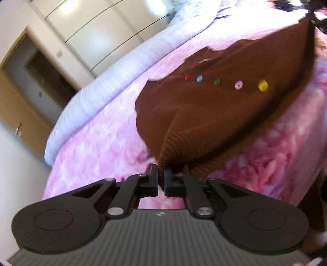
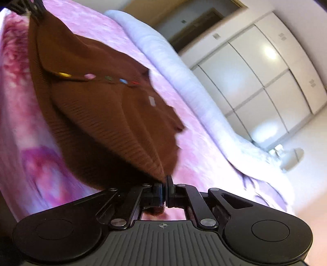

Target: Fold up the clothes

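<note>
A brown knitted cardigan with a row of coloured buttons is stretched above a pink bed cover. My left gripper is shut on one ribbed corner of the cardigan, which rises from its jaws. In the right wrist view the same cardigan hangs taut, and my right gripper is shut on another ribbed corner. The right gripper shows as a dark shape at the cardigan's far end in the left wrist view; the left gripper shows likewise in the right wrist view's top left.
A pale lilac blanket lies bunched along the far side of the bed. Behind it stand white wardrobe doors and a wooden doorway. A white floor lies beyond the bed's end.
</note>
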`<state>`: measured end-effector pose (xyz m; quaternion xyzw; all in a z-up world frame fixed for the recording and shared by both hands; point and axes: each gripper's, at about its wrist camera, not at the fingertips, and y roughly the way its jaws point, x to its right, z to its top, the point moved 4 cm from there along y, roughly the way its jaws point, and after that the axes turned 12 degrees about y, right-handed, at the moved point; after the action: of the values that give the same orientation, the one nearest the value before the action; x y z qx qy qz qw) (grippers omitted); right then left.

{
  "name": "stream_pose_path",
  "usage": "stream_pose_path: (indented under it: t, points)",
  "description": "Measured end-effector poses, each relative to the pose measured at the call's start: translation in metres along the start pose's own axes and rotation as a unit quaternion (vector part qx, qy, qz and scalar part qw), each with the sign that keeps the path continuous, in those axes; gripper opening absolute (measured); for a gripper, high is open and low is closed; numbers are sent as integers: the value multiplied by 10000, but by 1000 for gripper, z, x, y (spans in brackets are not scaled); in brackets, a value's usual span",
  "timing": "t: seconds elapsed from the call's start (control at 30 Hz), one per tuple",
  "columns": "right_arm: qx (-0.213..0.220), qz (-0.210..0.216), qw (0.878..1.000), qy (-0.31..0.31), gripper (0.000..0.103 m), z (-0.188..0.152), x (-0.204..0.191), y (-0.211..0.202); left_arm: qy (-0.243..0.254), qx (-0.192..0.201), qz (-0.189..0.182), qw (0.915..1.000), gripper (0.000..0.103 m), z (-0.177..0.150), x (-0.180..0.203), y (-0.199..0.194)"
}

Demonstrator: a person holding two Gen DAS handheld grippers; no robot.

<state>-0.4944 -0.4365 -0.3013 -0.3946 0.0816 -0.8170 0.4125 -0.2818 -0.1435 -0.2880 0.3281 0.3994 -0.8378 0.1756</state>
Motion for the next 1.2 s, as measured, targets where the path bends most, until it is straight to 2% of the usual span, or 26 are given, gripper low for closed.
stream_pose_path:
  t: [0.1, 0.23, 0.43, 0.53, 0.63, 0.73, 0.77, 0.9, 0.93, 1.03, 1.07, 1.2]
  points:
    - [-313, -19, 9995, 73, 0, -22, 7, -4, 431, -54, -277, 9987, 4, -4, 22, -2]
    - [-749, 186, 9967, 252, 1, -48, -3, -1, 660, -197, -553, 9961, 5, -14, 45, 5]
    - [-981, 351, 9937, 423, 1, -45, -1, -1, 617, -164, -909, 9938, 10, -24, 36, 4]
    - [-1082, 500, 9915, 514, 1, -40, 2, -7, 514, -162, -1116, 9923, 21, -29, 32, -2]
    - [-1154, 690, 9883, 715, 2, -32, -4, -24, 191, -114, -1258, 9918, 22, -35, 26, -14]
    - [-1006, 992, 9848, 1009, 2, -19, -7, -41, -346, 1, -1312, 9908, 25, -41, 8, -21]
    - [-903, 1074, 9842, 1080, 3, -12, -8, -44, -475, 4, -1262, 9909, 28, -41, 1, -21]
    - [-473, 1284, 9829, 1235, 7, 20, -11, -45, -886, -189, -890, 9919, 29, -41, -31, -1]
    - [-374, 1310, 9828, 1243, 12, 28, -11, -44, -1020, -209, -855, 9909, 29, -40, -38, 7]
    - [-209, 1434, 9824, 1178, 38, 50, -15, -21, -1415, -179, -889, 9858, 30, -32, -61, 34]
    - [-144, 1487, 9821, 1145, 42, 58, -17, -14, -1537, -146, -925, 9837, 30, -28, -68, 44]
    - [-69, 1695, 9795, 1086, 42, 87, -30, 28, -1957, -75, -1124, 9742, 32, -16, -90, 89]
